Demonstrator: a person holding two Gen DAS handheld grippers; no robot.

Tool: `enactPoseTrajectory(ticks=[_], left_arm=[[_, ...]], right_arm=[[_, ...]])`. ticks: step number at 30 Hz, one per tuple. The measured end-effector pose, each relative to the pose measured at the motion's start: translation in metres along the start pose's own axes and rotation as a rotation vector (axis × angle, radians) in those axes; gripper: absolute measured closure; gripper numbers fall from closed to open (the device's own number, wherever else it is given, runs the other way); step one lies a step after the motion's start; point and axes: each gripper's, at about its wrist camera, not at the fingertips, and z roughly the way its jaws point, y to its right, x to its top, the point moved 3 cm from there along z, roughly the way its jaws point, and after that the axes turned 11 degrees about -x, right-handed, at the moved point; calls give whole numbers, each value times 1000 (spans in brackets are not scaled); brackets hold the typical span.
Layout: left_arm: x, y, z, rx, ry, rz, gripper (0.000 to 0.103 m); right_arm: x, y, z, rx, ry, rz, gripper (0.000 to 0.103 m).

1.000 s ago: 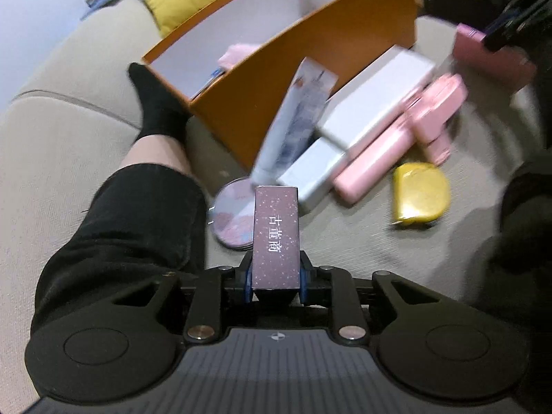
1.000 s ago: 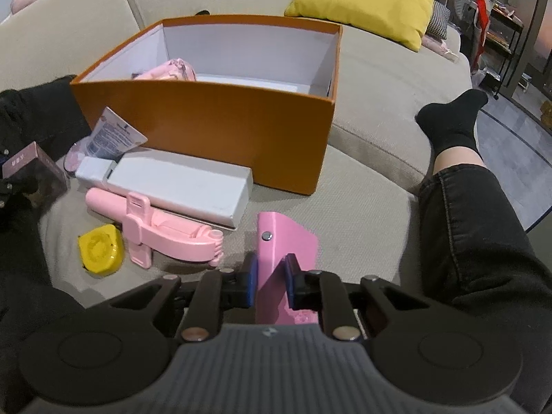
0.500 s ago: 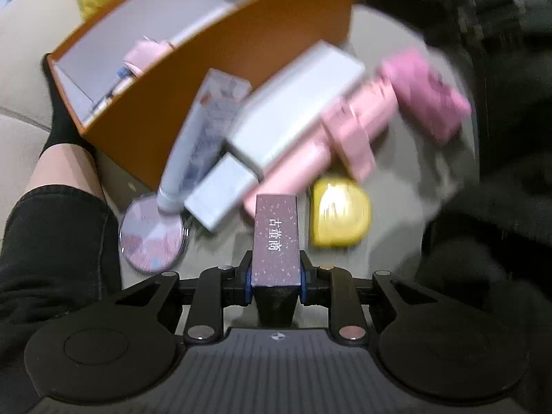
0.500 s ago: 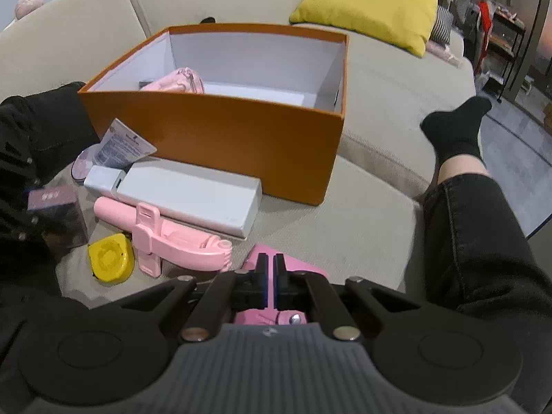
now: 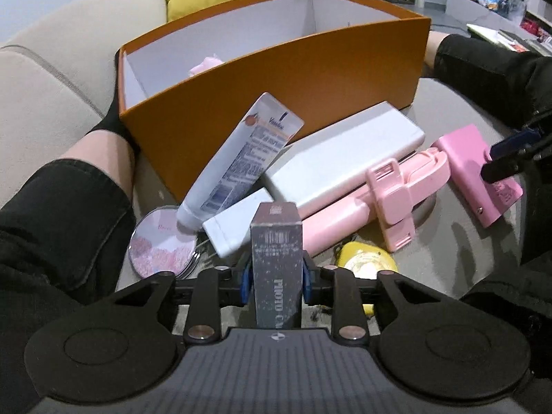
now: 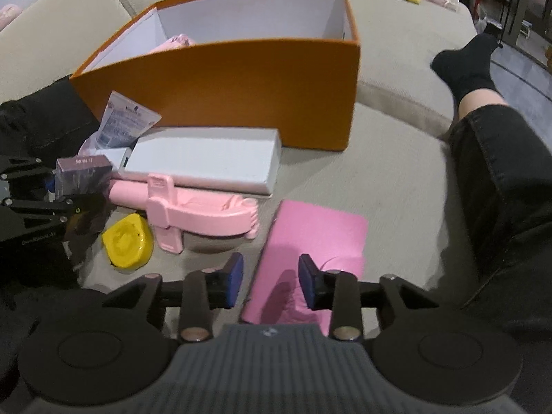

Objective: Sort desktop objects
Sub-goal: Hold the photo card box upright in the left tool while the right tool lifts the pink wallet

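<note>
The left gripper has its fingers clamped on a dark speckled box, held upright above the sofa cushion. The right gripper has its fingers spread wide over a pink wallet lying flat on the cushion, gripping nothing. The orange box stands open behind the clutter.

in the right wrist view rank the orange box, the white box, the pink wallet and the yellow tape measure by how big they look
1. Orange box, by far the largest.
2. White box and pink wallet look about alike; the wallet lies nearer the camera, so I won't rank them.
3. Yellow tape measure, smallest.
</note>
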Motion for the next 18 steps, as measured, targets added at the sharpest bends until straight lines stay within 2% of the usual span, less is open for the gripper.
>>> enactPoseTrajectory(ticks=[4,6,9,13,16,17,18], left_arm=[[-6,0,-9,23,3,4,57],[-8,1,-14,24,11,-2,57],[-12,2,-20,26,16,-17,61],[-15,3,-27,29,40,-37,67],[-16,3,-28,26,49,-47,71],[-16,2,-28,23,52,-51,72],[-15,2,-27,20,54,-56,72]], right_arm=[[-5,-17,15,-132,-16,-65,51],[-7,-28,18,-158,-7,-112,35],[-12,-46,24,-219,-11,-203,27],[-18,-61,30,-315,-3,-289,26],[-19,-64,31,-345,0,-308,28],[-19,-64,31,-356,1,-312,32],[-20,-63,30,-371,3,-316,40]])
